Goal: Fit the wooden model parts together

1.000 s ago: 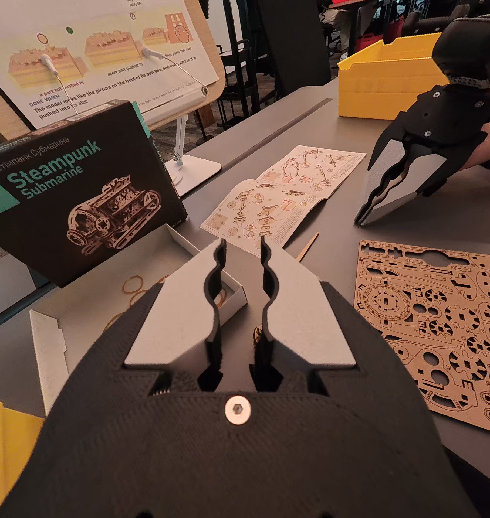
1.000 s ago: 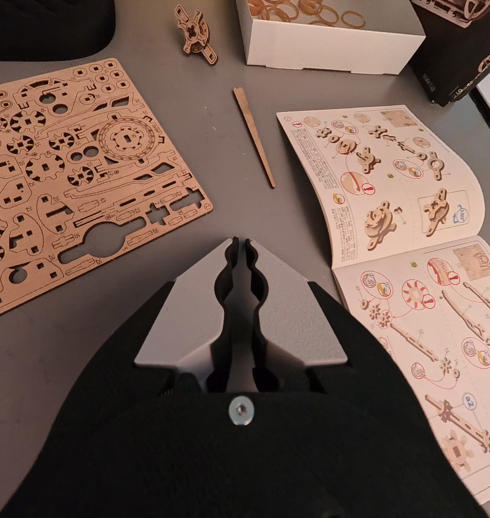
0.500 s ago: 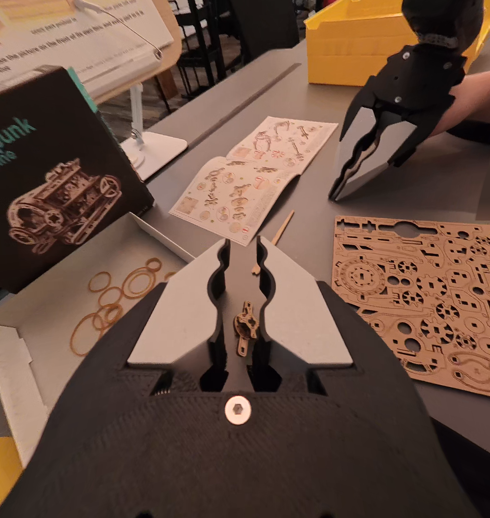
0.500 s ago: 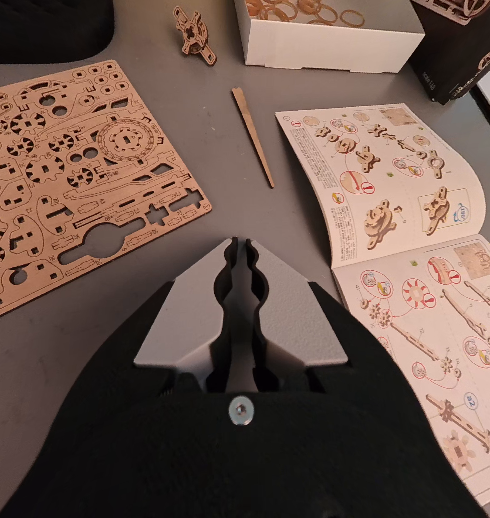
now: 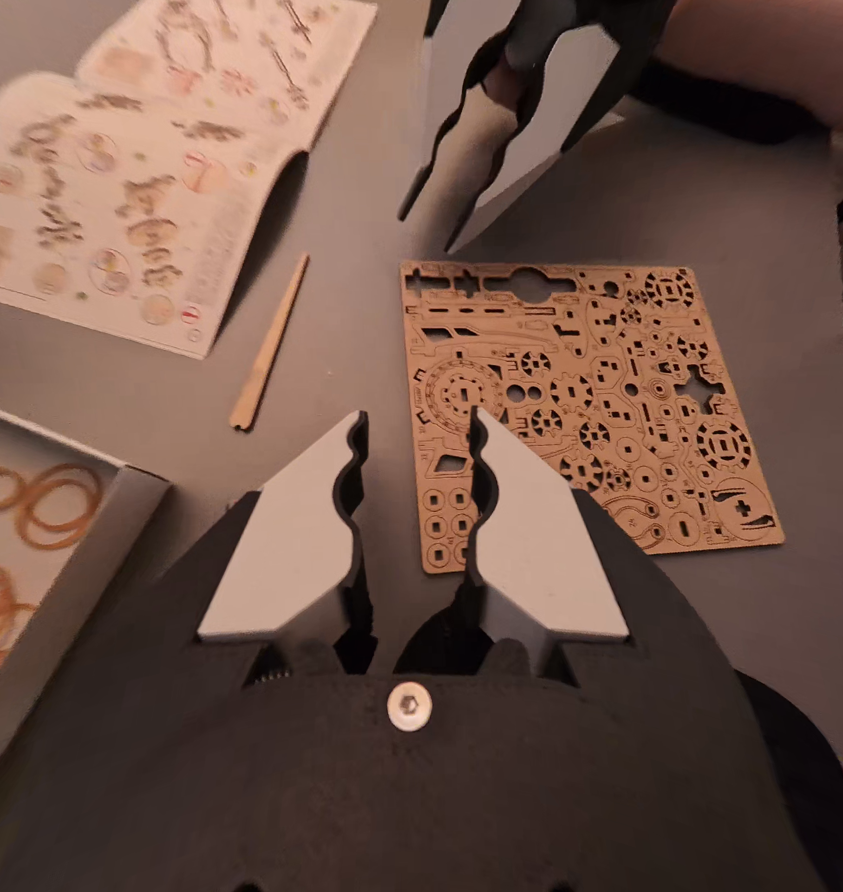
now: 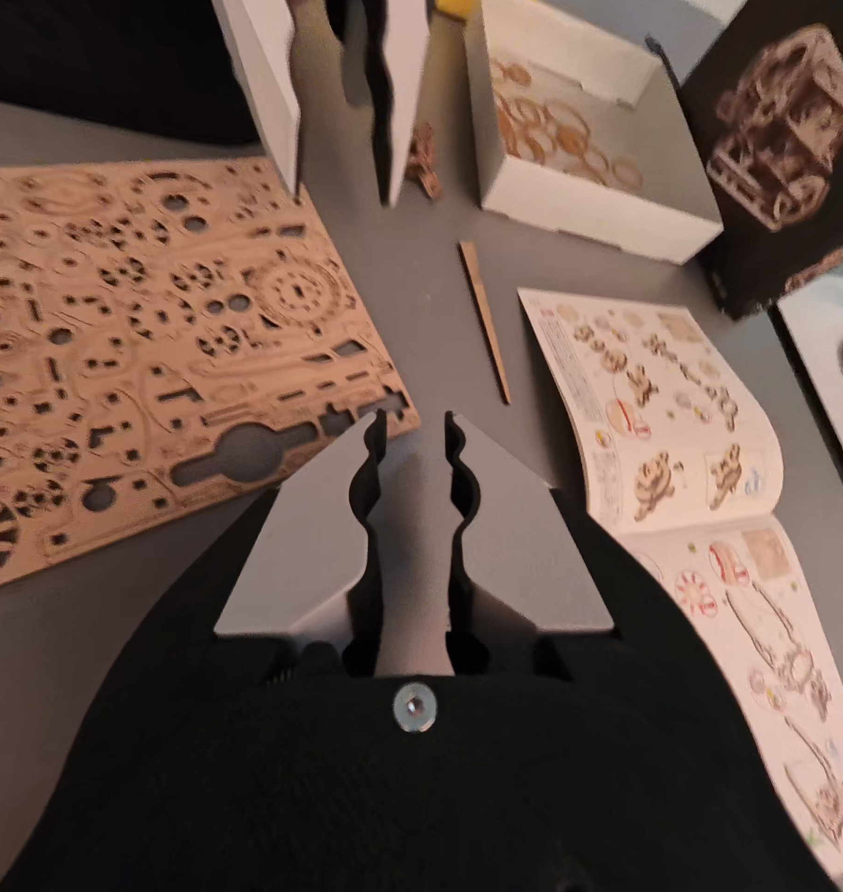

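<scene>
A flat wooden parts sheet (image 5: 602,410) lies on the grey table; it also shows in the right wrist view (image 6: 144,362). A small assembled wooden piece (image 6: 421,159) stands near the white box, just beside my left gripper's far finger. A thin wooden stick (image 5: 272,338) lies between sheet and booklet, and shows in the right wrist view (image 6: 484,323). My left gripper (image 5: 418,415) is open and empty, hovering at the sheet's left edge. My right gripper (image 6: 413,417) is open and empty at the sheet's corner. Each shows in the other's view: left (image 6: 341,198), right (image 5: 426,234).
An open instruction booklet (image 5: 144,169) lies left of the stick, also in the right wrist view (image 6: 675,434). A white box (image 6: 578,202) holds several rubber bands (image 5: 48,507). The black product box (image 6: 786,145) stands behind it. The left tips stand about 7 centimetres off the thin wooden stick (image 5: 272,338). My right wrist view (image 6: 486,311) looks at it from another angle.
My left gripper tipped down, swung right toward the sheet and opened wider; the small piece left its view. My right gripper opened from shut and moved closer to the sheet.
</scene>
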Tool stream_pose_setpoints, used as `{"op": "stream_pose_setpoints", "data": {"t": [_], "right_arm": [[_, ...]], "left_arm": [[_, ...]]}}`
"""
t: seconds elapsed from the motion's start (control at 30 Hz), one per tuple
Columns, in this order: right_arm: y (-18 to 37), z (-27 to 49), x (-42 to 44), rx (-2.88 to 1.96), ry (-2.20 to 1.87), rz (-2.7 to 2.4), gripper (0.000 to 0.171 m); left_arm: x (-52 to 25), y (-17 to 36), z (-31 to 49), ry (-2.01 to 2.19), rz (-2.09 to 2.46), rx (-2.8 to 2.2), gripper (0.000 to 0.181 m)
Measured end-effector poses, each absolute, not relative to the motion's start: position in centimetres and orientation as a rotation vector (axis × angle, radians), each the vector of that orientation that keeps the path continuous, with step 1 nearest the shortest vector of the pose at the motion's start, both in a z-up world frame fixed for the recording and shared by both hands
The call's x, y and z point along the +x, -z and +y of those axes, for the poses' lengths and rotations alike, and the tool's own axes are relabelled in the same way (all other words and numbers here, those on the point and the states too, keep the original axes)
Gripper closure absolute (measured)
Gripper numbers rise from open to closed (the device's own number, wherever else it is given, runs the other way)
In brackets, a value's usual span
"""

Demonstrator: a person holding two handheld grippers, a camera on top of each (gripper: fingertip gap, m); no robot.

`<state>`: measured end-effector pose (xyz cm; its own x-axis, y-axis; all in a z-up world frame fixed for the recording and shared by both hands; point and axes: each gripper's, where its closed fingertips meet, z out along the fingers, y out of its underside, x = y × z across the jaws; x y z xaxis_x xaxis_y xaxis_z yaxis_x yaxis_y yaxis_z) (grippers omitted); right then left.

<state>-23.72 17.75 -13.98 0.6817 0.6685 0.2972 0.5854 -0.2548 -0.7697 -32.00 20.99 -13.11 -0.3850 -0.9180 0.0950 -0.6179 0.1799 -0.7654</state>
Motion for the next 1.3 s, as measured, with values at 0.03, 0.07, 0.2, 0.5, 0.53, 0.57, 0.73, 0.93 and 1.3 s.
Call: {"op": "stream_pose_setpoints", "data": {"t": [0.03, 0.07, 0.2, 0.5, 0.53, 0.57, 0.73, 0.93, 1.3], "right_arm": [[13.7, 17.6, -24.4, -1.925, -0.126, -0.980, 0.146], [13.5, 17.6, -24.9, -1.921, -0.143, -0.975, 0.144], [12.8, 16.8, -26.4, -1.915, -0.300, -0.950, 0.132], [10.6, 12.6, -31.8, -1.798, -0.763, -1.037, 0.069], [10.7, 12.4, -32.1, -1.789, -0.752, -1.060, 0.063], [10.9, 12.2, -32.4, -1.787, -0.733, -1.087, 0.058], [12.5, 12.3, -32.3, -1.835, -0.590, -1.168, 0.044], [13.1, 12.6, -32.4, -1.877, -0.580, -1.144, 0.021], [13.1, 10.9, -36.2, -1.795, -0.543, -1.264, 0.019]], "left_arm": [[-32.1, 13.5, 20.7, 1.058, 2.095, -1.462, 0.139], [-32.0, 13.7, 20.4, 1.064, 2.104, -1.477, 0.137], [-31.8, 14.1, 19.8, 1.133, 2.112, -1.535, 0.134], [-31.2, 9.0, 21.4, 1.322, 1.864, -1.475, 0.134], [-31.3, 8.1, 21.8, 1.342, 1.818, -1.459, 0.134], [-31.4, 7.3, 22.2, 1.362, 1.780, -1.449, 0.134], [-31.8, 6.3, 23.0, 1.423, 1.716, -1.458, 0.129], [-31.8, 6.8, 22.8, 1.488, 1.717, -1.501, 0.118], [-31.7, 13.3, 21.8, 1.183, 1.977, -1.667, 0.115]]}}
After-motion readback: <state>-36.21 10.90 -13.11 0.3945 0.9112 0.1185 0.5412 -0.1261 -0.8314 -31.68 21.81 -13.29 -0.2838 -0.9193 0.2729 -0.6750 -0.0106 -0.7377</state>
